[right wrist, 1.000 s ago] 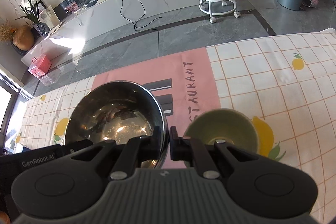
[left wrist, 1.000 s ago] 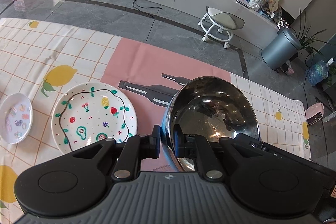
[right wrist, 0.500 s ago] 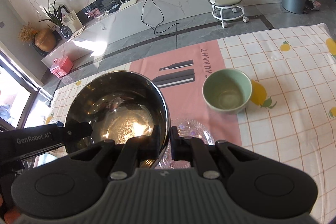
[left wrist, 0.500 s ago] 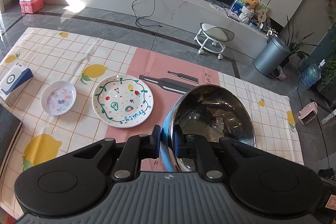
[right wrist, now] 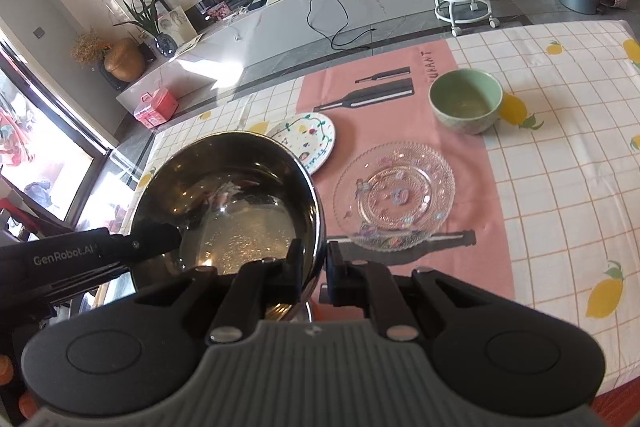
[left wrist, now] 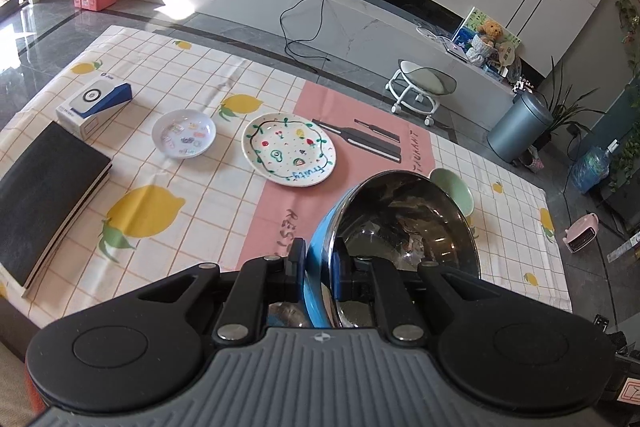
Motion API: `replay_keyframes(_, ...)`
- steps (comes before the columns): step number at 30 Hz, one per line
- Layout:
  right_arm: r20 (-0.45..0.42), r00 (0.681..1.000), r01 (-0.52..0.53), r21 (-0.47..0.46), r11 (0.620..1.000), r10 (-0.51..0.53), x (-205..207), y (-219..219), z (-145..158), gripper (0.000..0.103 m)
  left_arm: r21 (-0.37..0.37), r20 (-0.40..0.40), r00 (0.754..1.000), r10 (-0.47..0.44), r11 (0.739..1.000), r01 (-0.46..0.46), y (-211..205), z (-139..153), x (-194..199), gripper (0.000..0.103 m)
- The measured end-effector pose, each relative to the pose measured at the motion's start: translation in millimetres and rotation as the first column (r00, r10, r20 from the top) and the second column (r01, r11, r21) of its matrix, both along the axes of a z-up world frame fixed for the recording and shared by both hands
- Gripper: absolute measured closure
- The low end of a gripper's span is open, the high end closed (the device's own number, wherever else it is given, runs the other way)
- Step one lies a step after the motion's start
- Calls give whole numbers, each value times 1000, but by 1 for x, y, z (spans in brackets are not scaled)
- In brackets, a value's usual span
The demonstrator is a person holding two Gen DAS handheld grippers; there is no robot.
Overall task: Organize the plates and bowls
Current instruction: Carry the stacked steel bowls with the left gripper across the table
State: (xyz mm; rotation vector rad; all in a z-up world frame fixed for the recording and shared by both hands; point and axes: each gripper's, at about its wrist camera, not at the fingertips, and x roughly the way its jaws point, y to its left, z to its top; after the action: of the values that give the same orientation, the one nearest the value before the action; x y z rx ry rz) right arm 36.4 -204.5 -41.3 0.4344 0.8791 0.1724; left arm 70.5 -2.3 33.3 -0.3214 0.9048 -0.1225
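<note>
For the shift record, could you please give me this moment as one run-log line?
left hand-held gripper: shut on steel bowl rim | right hand-held gripper: shut on opposite rim | bowl: held above table | green bowl: on tablecloth

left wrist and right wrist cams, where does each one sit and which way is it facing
Left wrist: sits on the left gripper, angled down across the table; its fingers clamp the steel bowl rim, with the fruit plate and small white plate beyond.
Right wrist: sits on the right gripper, angled down likewise; its fingers pinch the bowl's opposite rim, the left gripper showing at left, the glass plate ahead.
Shared: steel bowl, fruit plate, green bowl, lemon tablecloth.
</note>
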Motion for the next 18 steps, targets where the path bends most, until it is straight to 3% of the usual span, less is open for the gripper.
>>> replay_keyframes(7, -41, 998, -46, -26, 999, 45, -20, 27, -14, 94, 5, -45, 999, 26, 1000, -26, 26, -18, -29, 89)
replay_keyframes(18, -92, 991, -107, -78, 991, 99, -17, 55, -27, 94, -26, -95, 993, 70, 997, -73, 50, -41, -36, 89)
